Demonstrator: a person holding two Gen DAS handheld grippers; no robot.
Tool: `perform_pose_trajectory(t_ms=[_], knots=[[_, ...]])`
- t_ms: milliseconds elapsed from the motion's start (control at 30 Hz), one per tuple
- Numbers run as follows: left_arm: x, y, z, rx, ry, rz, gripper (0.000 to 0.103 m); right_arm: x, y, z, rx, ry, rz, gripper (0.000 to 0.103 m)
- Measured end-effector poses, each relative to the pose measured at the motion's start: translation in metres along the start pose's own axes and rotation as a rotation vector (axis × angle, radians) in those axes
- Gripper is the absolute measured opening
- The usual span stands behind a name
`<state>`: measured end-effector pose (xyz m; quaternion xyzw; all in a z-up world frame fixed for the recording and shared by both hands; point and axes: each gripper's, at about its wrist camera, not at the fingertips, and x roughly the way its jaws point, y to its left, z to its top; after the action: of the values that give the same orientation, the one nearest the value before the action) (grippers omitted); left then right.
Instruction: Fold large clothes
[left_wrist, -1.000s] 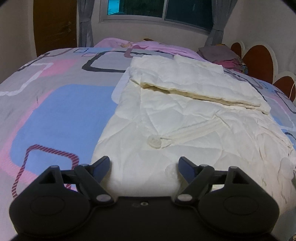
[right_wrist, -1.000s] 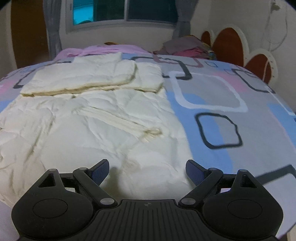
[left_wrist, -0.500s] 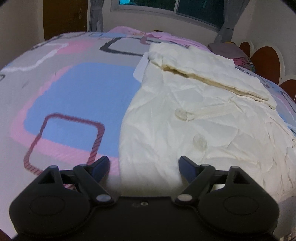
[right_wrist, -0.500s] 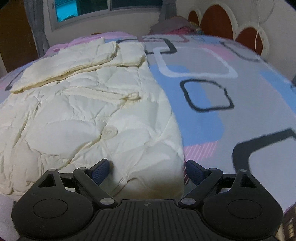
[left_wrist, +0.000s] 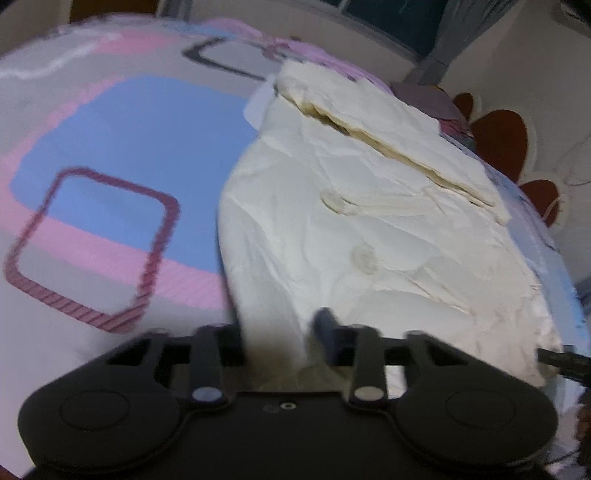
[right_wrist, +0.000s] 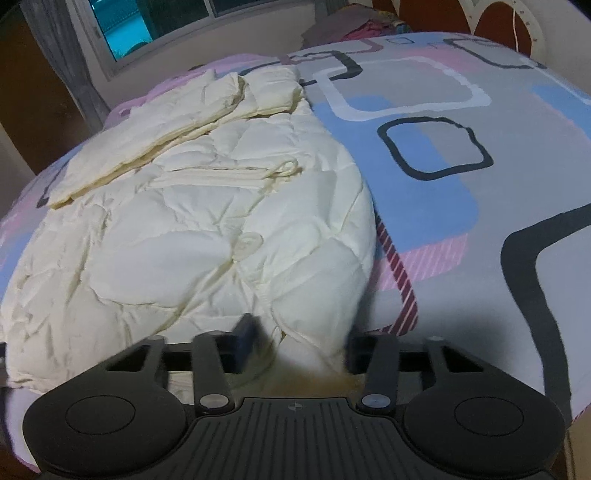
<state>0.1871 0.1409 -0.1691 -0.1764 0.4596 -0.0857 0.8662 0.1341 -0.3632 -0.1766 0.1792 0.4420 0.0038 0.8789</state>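
A cream quilted jacket (left_wrist: 369, 221) lies flat on the bed, with its sleeves folded across the far end. It also shows in the right wrist view (right_wrist: 184, 229). My left gripper (left_wrist: 277, 343) is at the jacket's near left corner, and its jaws have closed in on the hem fabric between them. My right gripper (right_wrist: 299, 343) is at the near right corner, jaws narrowed on the hem there. The fabric bunches up between both pairs of fingers.
The bed (right_wrist: 480, 184) has a grey, pink and blue cover with square outlines. A pile of clothes (right_wrist: 354, 29) lies by the headboard (left_wrist: 502, 136). A window with curtains (right_wrist: 147, 22) is behind the bed.
Both grippers moved down to the jacket's near hem corners and closed from wide open onto the fabric. The left view is blurred by motion.
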Motion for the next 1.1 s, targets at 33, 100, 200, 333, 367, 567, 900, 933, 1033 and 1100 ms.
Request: perform_pose_trajectory(t_ms=[33,100,200,333,367,567,900,933,1033,1100], knots=[[0.002,0.002,0.002,-0.026,0.018,-0.026,0.015,0.0,-0.001,0.001,0.01,0.003,0.009,0.031],[0.002,0.005,0.006,-0.06,0.035,-0.06,0.01,-0.005,0.0,0.006,0.025,0.003,0.03,0.023],[-0.002,0.005,0.013,-0.078,0.025,-0.091,0.008,-0.011,0.002,0.014,0.027,-0.009,0.043,0.02],[-0.012,-0.003,0.028,-0.083,-0.022,-0.131,0.007,-0.024,0.009,0.027,0.012,-0.051,0.065,0.019],[-0.014,-0.007,0.034,-0.077,-0.039,-0.142,0.007,-0.027,0.012,0.032,0.007,-0.063,0.072,0.019],[-0.023,-0.029,0.073,-0.043,-0.153,-0.172,0.006,-0.036,0.028,0.075,-0.02,-0.165,0.1,0.016],[0.004,-0.054,0.154,-0.026,-0.268,-0.167,0.005,-0.01,0.045,0.173,-0.044,-0.277,0.131,0.015],[0.01,-0.058,0.165,-0.021,-0.281,-0.162,0.005,-0.006,0.046,0.182,-0.046,-0.286,0.132,0.015],[0.021,-0.067,0.191,-0.013,-0.314,-0.149,0.006,0.011,0.049,0.214,-0.041,-0.306,0.136,0.015],[0.03,-0.071,0.209,-0.023,-0.33,-0.142,0.006,0.026,0.047,0.237,-0.026,-0.31,0.14,0.015]])
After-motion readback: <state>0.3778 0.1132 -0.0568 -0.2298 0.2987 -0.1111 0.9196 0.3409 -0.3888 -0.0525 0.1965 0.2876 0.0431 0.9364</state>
